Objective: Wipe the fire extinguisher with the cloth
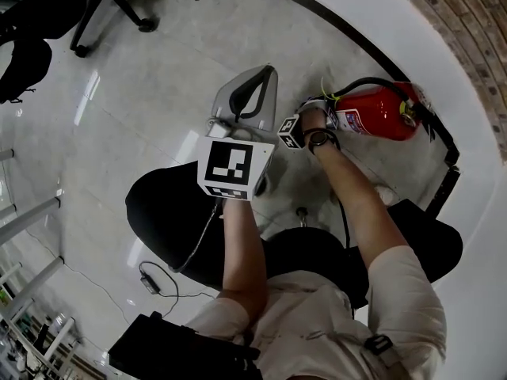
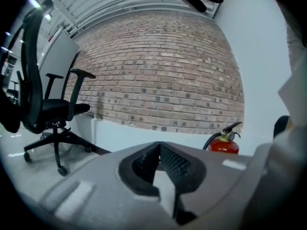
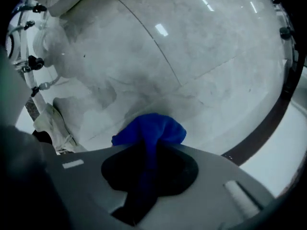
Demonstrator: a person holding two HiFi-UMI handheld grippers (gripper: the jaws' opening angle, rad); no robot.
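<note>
Cloth clamped in right hand-held gripper beside fire extinguisher may topple it; left hand-held gripper, closed on nothing, stands well apart.

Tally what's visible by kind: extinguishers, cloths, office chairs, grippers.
fire extinguisher: 1
blue cloth: 1
office chair: 1
grippers: 2 (left gripper, right gripper)
Total: 5

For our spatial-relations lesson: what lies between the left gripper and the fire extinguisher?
The right gripper and the hand holding it, seen in the head view; its own view shows it clamping the blue cloth.
</note>
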